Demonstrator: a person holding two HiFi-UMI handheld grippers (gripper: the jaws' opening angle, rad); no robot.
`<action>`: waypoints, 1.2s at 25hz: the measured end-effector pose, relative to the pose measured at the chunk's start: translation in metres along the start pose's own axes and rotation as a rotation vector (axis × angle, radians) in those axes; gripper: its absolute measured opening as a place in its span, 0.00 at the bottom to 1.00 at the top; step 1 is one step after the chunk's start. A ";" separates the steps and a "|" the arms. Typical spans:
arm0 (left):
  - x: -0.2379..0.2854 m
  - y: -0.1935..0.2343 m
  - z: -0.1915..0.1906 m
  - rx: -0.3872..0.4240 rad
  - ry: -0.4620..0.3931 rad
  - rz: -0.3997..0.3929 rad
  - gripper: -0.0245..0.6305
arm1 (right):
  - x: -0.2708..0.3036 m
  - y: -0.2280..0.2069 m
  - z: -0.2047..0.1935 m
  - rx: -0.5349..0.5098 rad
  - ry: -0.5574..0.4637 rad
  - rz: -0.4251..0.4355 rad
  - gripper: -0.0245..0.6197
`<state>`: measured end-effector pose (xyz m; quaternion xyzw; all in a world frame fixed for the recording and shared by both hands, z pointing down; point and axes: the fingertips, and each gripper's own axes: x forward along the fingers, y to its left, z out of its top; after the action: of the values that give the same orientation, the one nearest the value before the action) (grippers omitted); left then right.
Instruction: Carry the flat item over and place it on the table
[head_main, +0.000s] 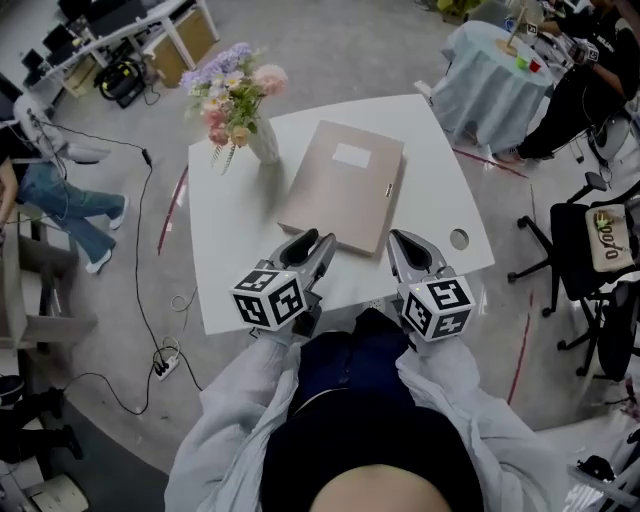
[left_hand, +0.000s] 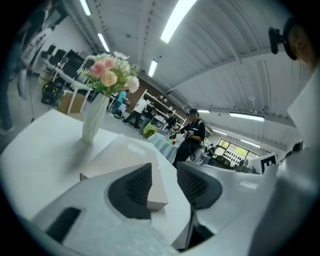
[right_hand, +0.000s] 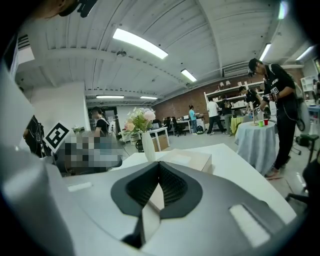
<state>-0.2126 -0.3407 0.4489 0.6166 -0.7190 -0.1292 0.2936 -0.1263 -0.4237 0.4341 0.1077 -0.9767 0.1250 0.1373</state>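
Head view: the flat box (head_main: 340, 185) lies on the white bench (head_main: 230, 270), just beside the vase (head_main: 263, 140) and nearer the person than it. The left gripper (head_main: 312, 243) and right gripper (head_main: 408, 248) sit at the box's 2 corners farthest from the vase.

Left gripper view: the fingers (left_hand: 135, 190) stand partly spread. The box's corner lies between them, and a strip of bench shows before the other finger.

Right gripper view: the fingers are drawn nearly together, pinching a beige sliver, apparently the box's edge.

The box looks stiff, fairly light and smooth, so likely slippery. It is best held at both corners away from the vase and kept level.
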 end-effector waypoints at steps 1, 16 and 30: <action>-0.006 -0.003 0.004 0.048 -0.010 0.000 0.27 | -0.005 0.004 0.000 -0.001 -0.007 -0.009 0.06; -0.073 -0.018 -0.010 0.296 -0.064 0.011 0.05 | -0.060 0.034 -0.020 0.008 -0.050 -0.088 0.06; -0.083 0.007 -0.014 0.308 -0.078 0.113 0.05 | -0.044 0.038 -0.015 -0.026 -0.029 -0.053 0.06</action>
<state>-0.2046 -0.2568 0.4426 0.6073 -0.7747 -0.0247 0.1745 -0.0907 -0.3761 0.4267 0.1338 -0.9769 0.1073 0.1279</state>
